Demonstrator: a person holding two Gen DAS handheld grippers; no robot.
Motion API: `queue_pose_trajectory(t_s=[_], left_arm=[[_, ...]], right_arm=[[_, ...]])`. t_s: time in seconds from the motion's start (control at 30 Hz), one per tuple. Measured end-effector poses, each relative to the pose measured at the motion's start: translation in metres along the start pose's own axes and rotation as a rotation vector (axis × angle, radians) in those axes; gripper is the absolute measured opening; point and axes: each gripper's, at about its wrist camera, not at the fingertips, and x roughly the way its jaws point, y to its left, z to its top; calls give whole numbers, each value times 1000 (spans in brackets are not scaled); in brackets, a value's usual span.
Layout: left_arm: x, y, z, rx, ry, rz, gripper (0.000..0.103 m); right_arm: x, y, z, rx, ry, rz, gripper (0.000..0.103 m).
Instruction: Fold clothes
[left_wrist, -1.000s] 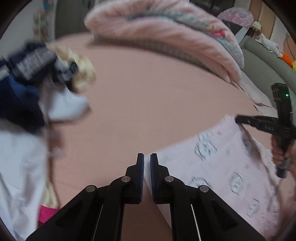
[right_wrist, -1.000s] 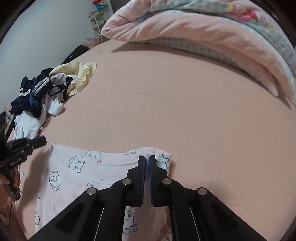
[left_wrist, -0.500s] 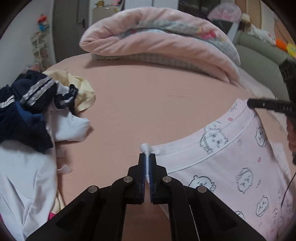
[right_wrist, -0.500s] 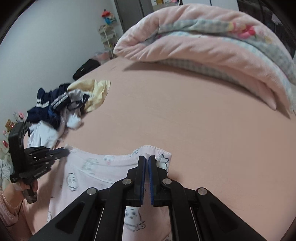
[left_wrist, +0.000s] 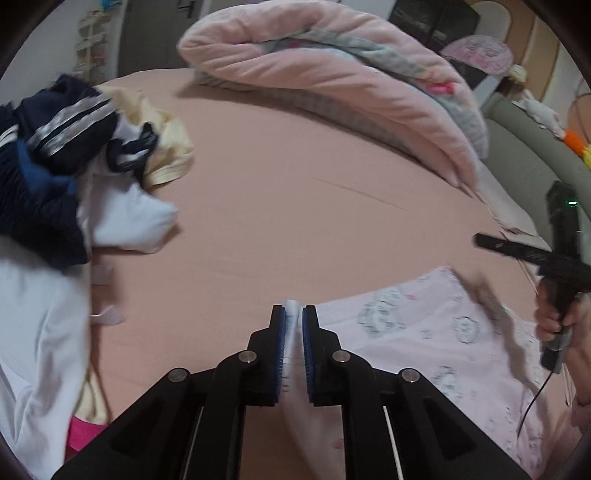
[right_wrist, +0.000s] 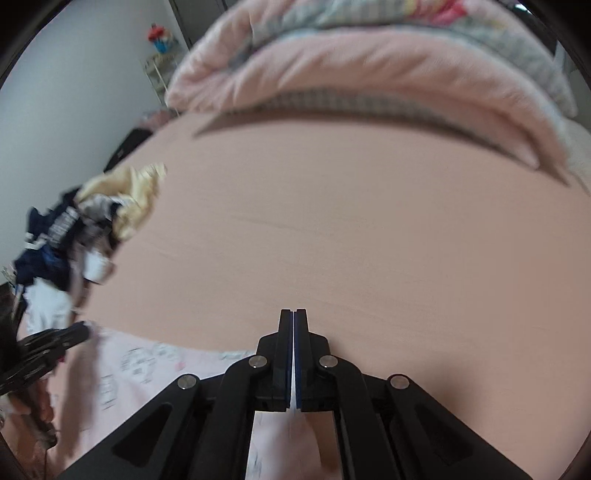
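A pale pink printed garment is seen spread on the pink bed, low and right in the left wrist frame. Its white edge is pinched between the jaws of the left gripper at bottom centre. In the right wrist frame, the right gripper is shown with jaws pressed together on a thin strip of the same garment. A heap of clothes is piled at the left, a folded duvet across the top.

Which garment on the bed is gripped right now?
The pale pink printed garment, pinched by the left gripper and right gripper. The dark, white and yellow clothes lie untouched in a pile.
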Motion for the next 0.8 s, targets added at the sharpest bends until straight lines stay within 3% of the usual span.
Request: queue_pose_trajectory(t_s=[0.1,0.2,0.3,0.4,0.5,0.6,0.8], left_arm=[[1,-32,-8,97,38,-48,11],[-2,-81,-21,219,74,-91,12],[5,-134,-24,295,115,-169,13],[35,-182,-9,330,148,-195,16],[65,-230,7,366,181,-221,16],[92,-255,10,404,223,-197,16],[143,-290,11,480,306,-119,16]], right_arm=[[-57,-17,-17,25,-3,-45,0],[-98,-49,-55,55,54,-163,0],[-126,-96,-100,110,117,-279,0],[-143,-150,-143,225,158,-353,7],[-147,-183,-167,331,164,-332,27],[-146,-202,-185,394,155,-253,36],[-130,-206,-179,367,105,-190,37]])
